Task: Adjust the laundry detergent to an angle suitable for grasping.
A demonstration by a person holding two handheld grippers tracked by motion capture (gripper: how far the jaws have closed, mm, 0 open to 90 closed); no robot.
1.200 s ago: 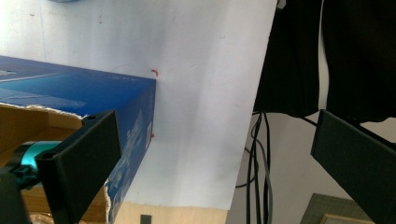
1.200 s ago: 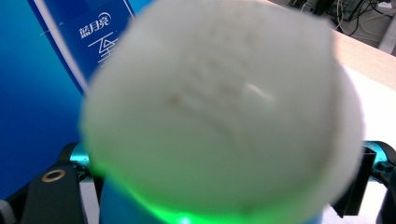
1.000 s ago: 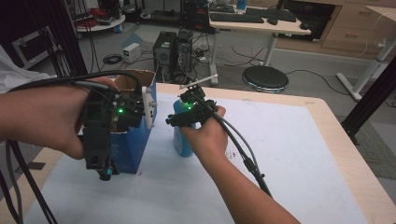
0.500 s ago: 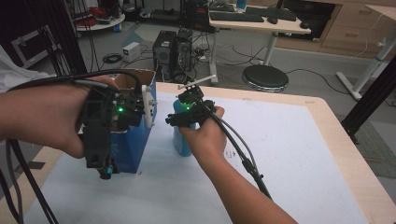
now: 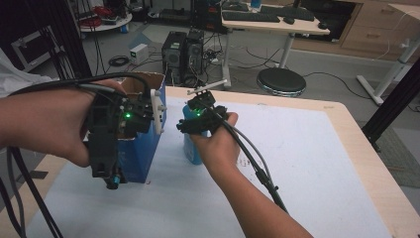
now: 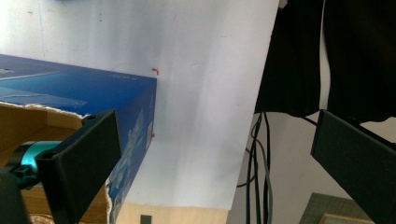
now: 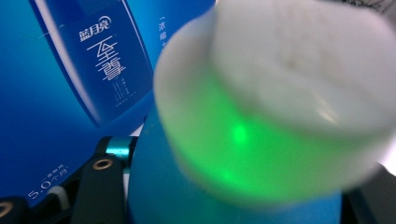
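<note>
The right claw (image 5: 190, 130) has just closed onto the blue bottle (image 5: 190, 148).

Left gripper (image 5: 111, 171) hangs over the near side of the open blue box (image 5: 143, 156), pointing down, green light on its body. Right gripper (image 5: 194, 130) sits on top of a blue bottle (image 5: 190, 148) just right of the box, its fingers having just been closing around the bottle's top. Both stand on the white-covered table (image 5: 307, 163). Far behind: computer towers (image 5: 183, 54), round black stool (image 5: 281, 82).
</note>
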